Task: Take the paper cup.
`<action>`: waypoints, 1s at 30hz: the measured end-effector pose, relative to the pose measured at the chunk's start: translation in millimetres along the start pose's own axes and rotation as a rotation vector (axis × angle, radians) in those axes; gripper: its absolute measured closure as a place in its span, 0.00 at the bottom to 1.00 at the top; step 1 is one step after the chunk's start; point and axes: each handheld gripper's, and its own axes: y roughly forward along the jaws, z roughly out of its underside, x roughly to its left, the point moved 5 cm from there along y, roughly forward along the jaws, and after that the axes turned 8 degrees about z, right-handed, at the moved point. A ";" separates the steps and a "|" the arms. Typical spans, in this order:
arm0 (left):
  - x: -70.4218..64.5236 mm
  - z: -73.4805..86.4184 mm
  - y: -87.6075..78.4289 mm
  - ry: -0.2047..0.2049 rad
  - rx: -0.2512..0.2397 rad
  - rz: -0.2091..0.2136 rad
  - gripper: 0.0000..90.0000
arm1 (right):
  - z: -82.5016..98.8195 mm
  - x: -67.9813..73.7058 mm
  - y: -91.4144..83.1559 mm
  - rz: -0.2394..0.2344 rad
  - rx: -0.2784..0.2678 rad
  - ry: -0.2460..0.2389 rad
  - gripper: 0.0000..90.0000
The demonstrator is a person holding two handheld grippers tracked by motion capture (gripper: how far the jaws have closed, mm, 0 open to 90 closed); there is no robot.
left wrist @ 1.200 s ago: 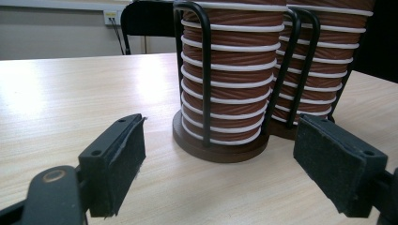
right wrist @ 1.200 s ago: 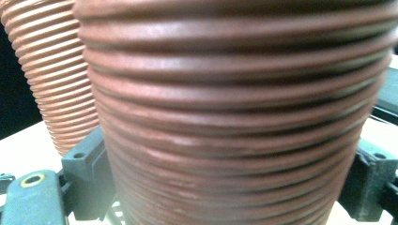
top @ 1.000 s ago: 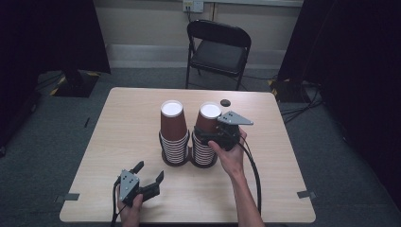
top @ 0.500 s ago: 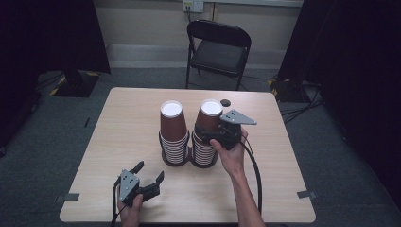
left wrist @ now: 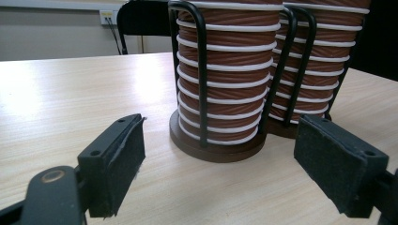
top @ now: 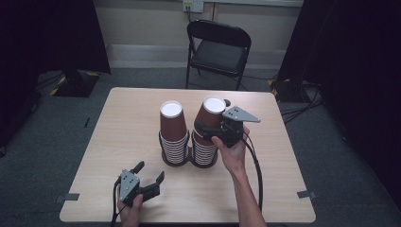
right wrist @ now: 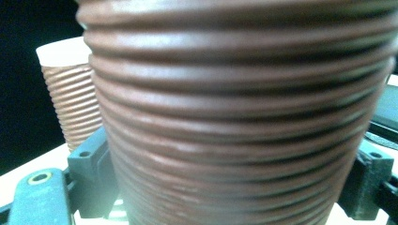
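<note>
The right gripper has its jaws closed on the top brown cup of the right-hand stack; they have just been closing over the last second, with the cup between them, and in the right gripper view the pads press its ribbed wall from both sides. Compared with a second ago that cup now leans away from upright and sits a little proud of the cups beneath it — a sign, I judge, that it is being worked loose from the stack for lifting out. The neighbouring stack, just left of the gripped cup, stands straight in its black wire holder. The left gripper rests well apart, nearer the person than the cups, jaws wide with nothing between them. The light wood table is otherwise bare but for a small dark object just behind the gripped cup. Beyond it stand a black folding chair, a pale wall and dark curtains — grey carpet all round.
</note>
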 end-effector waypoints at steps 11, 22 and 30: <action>-0.3 0.1 0.2 -0.001 0.002 0.004 0.19 | -6.8 -2.0 -4.8 -0.013 -0.022 0.020 0.14; -0.7 0.2 0.2 0.005 0.007 -0.009 0.19 | -19.4 2.1 -7.3 -0.035 -0.042 0.003 0.14; 0.5 0.0 0.2 0.002 0.005 -0.018 0.19 | -22.7 1.0 -8.5 -0.029 -0.060 0.018 0.14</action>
